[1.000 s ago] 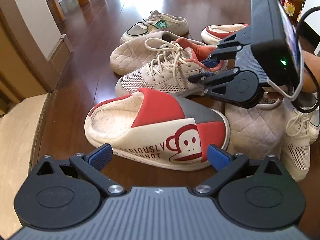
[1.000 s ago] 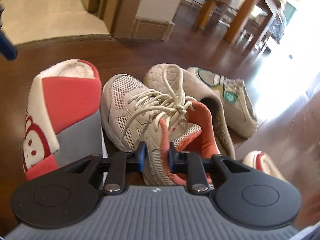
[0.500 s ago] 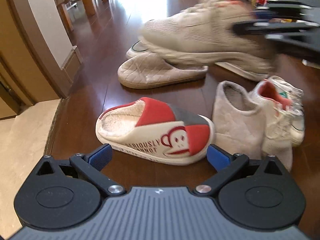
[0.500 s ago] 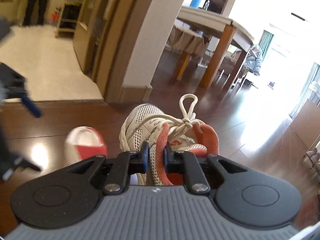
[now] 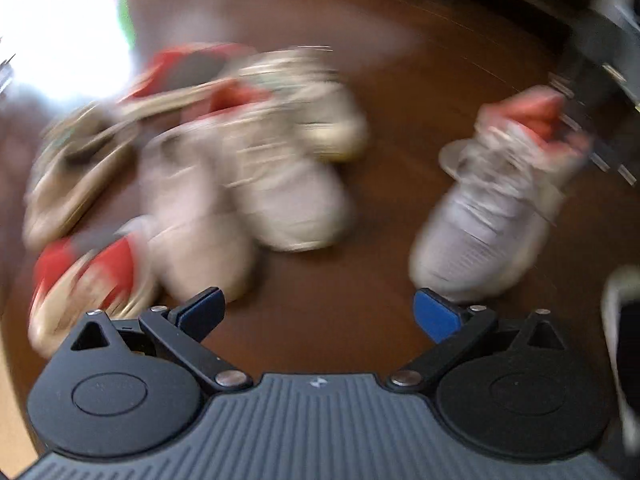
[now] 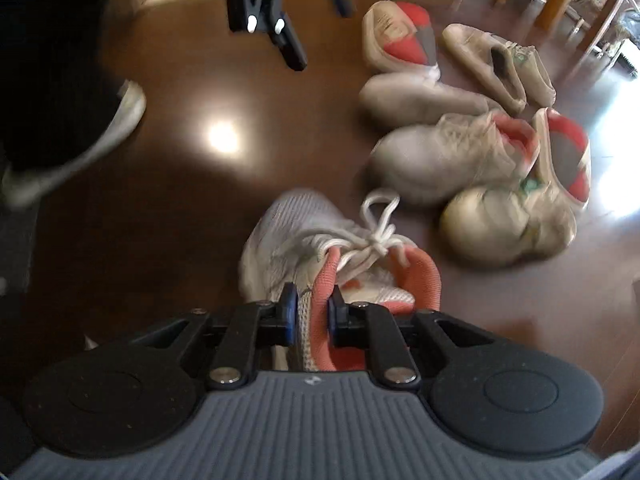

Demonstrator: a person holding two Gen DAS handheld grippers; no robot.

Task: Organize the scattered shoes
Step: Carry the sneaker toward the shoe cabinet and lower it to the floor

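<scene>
On floor: perhaps seven shoes (image 6: 452,160).

A broad stretch of bare wooden floor (image 6: 192,168) lies open left of the held sneaker (image 6: 304,240). To its right the pile of shoes (image 6: 472,128) crowds the floor, shoes touching one another with hardly a gap to pass. The person's foot (image 6: 80,140) bounds the open stretch on the left; the left gripper (image 6: 276,28) hangs above its far side
</scene>
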